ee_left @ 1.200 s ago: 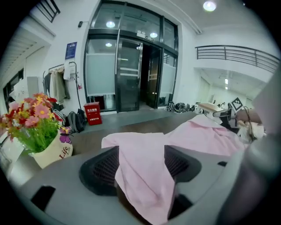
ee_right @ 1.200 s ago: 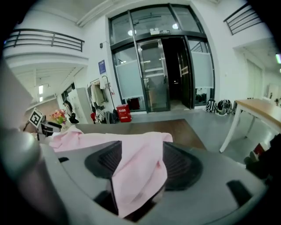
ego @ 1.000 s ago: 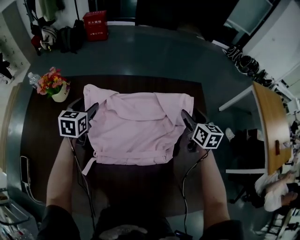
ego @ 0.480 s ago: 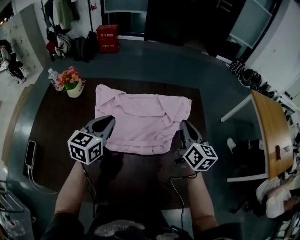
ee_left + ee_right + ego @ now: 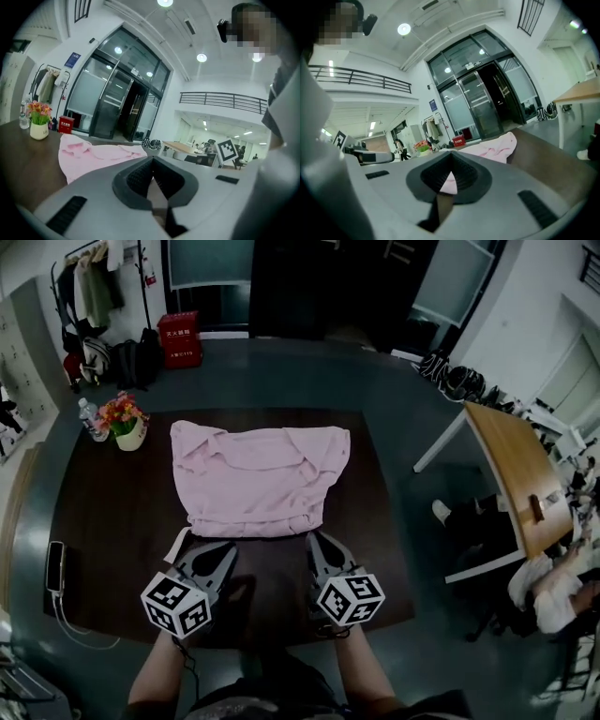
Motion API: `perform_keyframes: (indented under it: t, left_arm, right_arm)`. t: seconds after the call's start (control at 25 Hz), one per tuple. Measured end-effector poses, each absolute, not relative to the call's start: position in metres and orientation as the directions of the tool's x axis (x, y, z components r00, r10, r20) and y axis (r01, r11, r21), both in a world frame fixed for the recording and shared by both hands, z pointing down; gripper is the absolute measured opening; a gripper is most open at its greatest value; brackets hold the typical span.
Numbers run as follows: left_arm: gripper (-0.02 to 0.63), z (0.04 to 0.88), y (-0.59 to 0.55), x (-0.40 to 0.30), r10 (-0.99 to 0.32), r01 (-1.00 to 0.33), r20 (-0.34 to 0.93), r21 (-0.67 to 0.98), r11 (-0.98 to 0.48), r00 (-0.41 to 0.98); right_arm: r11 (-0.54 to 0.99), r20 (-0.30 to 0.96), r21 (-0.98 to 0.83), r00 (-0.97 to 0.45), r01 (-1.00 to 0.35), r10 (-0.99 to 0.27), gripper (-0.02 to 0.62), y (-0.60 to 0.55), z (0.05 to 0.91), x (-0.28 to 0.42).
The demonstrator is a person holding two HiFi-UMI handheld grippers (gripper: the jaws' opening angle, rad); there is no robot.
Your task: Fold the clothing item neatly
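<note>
A pink garment (image 5: 253, 479) lies spread flat on the dark table (image 5: 112, 512), with a loose strap (image 5: 176, 543) trailing from its near left corner. Both grippers are held over the table's near edge, short of the garment's hem. My left gripper (image 5: 227, 551) is shut and empty; its jaws have just been closing with nothing between them. My right gripper (image 5: 313, 540) is shut and empty too. In the left gripper view the left gripper (image 5: 151, 161) points at the garment (image 5: 93, 152) lying ahead. The right gripper (image 5: 451, 157) likewise faces the garment (image 5: 492, 149) in the right gripper view.
A flower pot (image 5: 127, 423) and a water bottle (image 5: 89, 418) stand at the table's far left corner. A phone (image 5: 54, 563) with a cable lies at its left edge. A wooden desk (image 5: 511, 474) and a seated person (image 5: 553, 587) are to the right.
Both grippers have left the garment's sides and drawn back toward me to the table's near edge. Their jaws went from open to shut. The garment stays flat.
</note>
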State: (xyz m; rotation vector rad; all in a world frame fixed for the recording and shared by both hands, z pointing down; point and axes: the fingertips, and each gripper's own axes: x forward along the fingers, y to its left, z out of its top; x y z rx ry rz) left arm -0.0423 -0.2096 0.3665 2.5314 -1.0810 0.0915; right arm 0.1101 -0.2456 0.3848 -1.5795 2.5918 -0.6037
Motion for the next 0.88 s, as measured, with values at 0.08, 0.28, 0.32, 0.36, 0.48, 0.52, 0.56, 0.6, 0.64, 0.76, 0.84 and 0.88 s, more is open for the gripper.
perform_keyframes:
  t: [0.08,0.28,0.32,0.36,0.48,0.52,0.56,0.6,0.64,0.76,0.84,0.88]
  left_arm:
    - [0.011,0.372,-0.171,-0.052,-0.68,-0.7,0.199,0.344,-0.626,0.706]
    - [0.011,0.383,-0.066,-0.083,-0.671,-0.686,0.194,0.379,-0.622,0.716]
    - [0.011,0.383,-0.045,-0.092,-0.672,-0.687,0.194,0.376,-0.622,0.715]
    - [0.011,0.382,-0.025,-0.101,-0.674,-0.689,0.193,0.369,-0.624,0.714]
    - [0.011,0.378,0.031,-0.122,-0.68,-0.694,0.185,0.353,-0.628,0.709]
    - [0.011,0.377,0.048,-0.127,-0.681,-0.693,0.18,0.357,-0.627,0.709]
    - [0.011,0.376,0.064,-0.131,-0.681,-0.689,0.173,0.364,-0.627,0.712]
    - [0.011,0.375,0.079,-0.133,-0.678,-0.682,0.165,0.37,-0.63,0.716]
    - [0.011,0.373,0.093,-0.133,-0.674,-0.675,0.157,0.373,-0.636,0.722]
    - [0.011,0.367,0.127,-0.127,-0.66,-0.661,0.142,0.35,-0.664,0.738]
    - [0.011,0.361,0.145,-0.122,-0.652,-0.652,0.129,0.334,-0.681,0.747]
    - [0.011,0.358,0.152,-0.119,-0.649,-0.648,0.123,0.334,-0.685,0.75]
  right_arm:
    - [0.448,0.177,-0.306,-0.513,-0.84,-0.84,-0.006,-0.213,0.392,0.083]
    - [0.518,0.205,-0.249,-0.568,-0.818,-0.797,-0.006,-0.115,0.396,0.034]
    - [0.525,0.201,-0.248,-0.574,-0.814,-0.794,-0.006,-0.093,0.394,0.027]
    - [0.531,0.199,-0.243,-0.578,-0.812,-0.792,-0.006,-0.072,0.393,0.02]
    - [0.541,0.208,-0.205,-0.576,-0.816,-0.79,-0.006,-0.009,0.392,0.01]
    - [0.537,0.213,-0.197,-0.57,-0.82,-0.793,-0.006,0.011,0.392,0.009]
    - [0.527,0.216,-0.194,-0.56,-0.827,-0.799,-0.006,0.03,0.392,0.009]
    - [0.515,0.217,-0.192,-0.548,-0.835,-0.808,-0.006,0.048,0.39,0.011]
    - [0.5,0.215,-0.19,-0.533,-0.845,-0.818,-0.006,0.065,0.388,0.015]
    - [0.449,0.204,-0.178,-0.48,-0.875,-0.854,-0.006,0.108,0.378,0.031]
    - [0.411,0.201,-0.171,-0.44,-0.895,-0.875,-0.006,0.133,0.373,0.043]
    - [0.395,0.202,-0.168,-0.423,-0.903,-0.883,-0.006,0.144,0.371,0.049]
